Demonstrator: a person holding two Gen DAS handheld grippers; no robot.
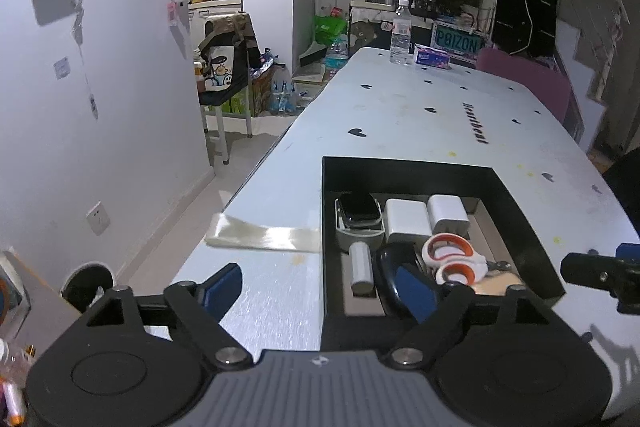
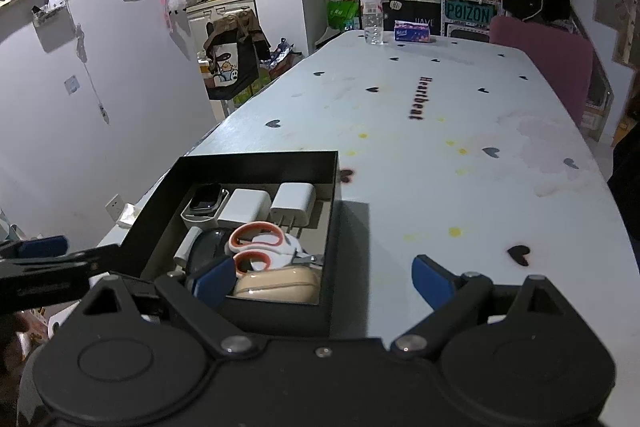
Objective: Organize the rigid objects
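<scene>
Left wrist view: left hand-held gripper [image 1: 320, 289] spread wide, nothing between its blue pads. Left pad hangs over bare worktop [image 1: 420, 115]; right pad overlaps the near left corner of the black box [image 1: 496, 195] in the lower centre of the frame.

Box is open-topped and sits on the pale, heart-printed worktop. Contents, back row, left to right: smartwatch on a grey stand [image 1: 357, 217], large white charger [image 1: 407, 221], smaller white charger [image 1: 448, 214]. Front row: white cylinder [image 1: 361, 267] lying on its side along the left wall, dark rounded object [image 1: 394, 273] just beside it, orange-and-white scissors [image 1: 454, 259] to its right with handles pointing to the back row. A beige item under the scissors is mostly hidden in this view. All pieces packed close, many touching.

Strip of clear tape [image 1: 262, 237] lies on the worktop, running from its left edge to the box's left wall.

Right wrist view: right hand-held gripper [image 2: 325, 281] also spread wide, nothing held. Left pad over the box's near edge, right pad over bare worktop at lower right. Beige pouch-like case [image 2: 276, 287] visible in the box's near right corner, below the scissors.

Far end of worktop, upper centre: water bottle [image 2: 373, 11] upright, tissue pack [image 2: 414, 30] just right of it, apart. Purple chair [image 2: 548, 55] at the upper right.
</scene>
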